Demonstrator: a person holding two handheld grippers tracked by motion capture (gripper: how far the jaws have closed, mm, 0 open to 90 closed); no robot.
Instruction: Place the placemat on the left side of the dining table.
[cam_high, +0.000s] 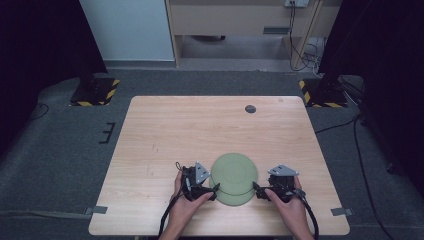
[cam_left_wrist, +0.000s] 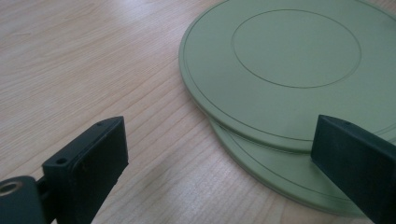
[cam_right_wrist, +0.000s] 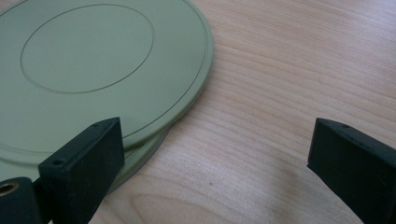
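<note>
Green upper plate (cam_high: 234, 171) is stacked offset on a lower plate (cam_high: 234, 197), near the front edge of the wooden table (cam_high: 165, 125), centre. Left gripper (cam_high: 214, 189) is held wide apart at the stack's left rim; right gripper (cam_high: 257, 188) is likewise spread wide at its right rim. Nothing is gripped.

Two plates are lying on the table (cam_high: 165, 130), near the front edge. The top plate (cam_high: 233, 172) is sitting on the bottom plate (cam_high: 235, 199), pushed a little toward the back. The left gripper (cam_high: 216, 187) is sitting just left of the plates, the right gripper (cam_high: 255, 186) just right. A small round cap (cam_high: 250, 109) is sitting far back on the table.
</note>
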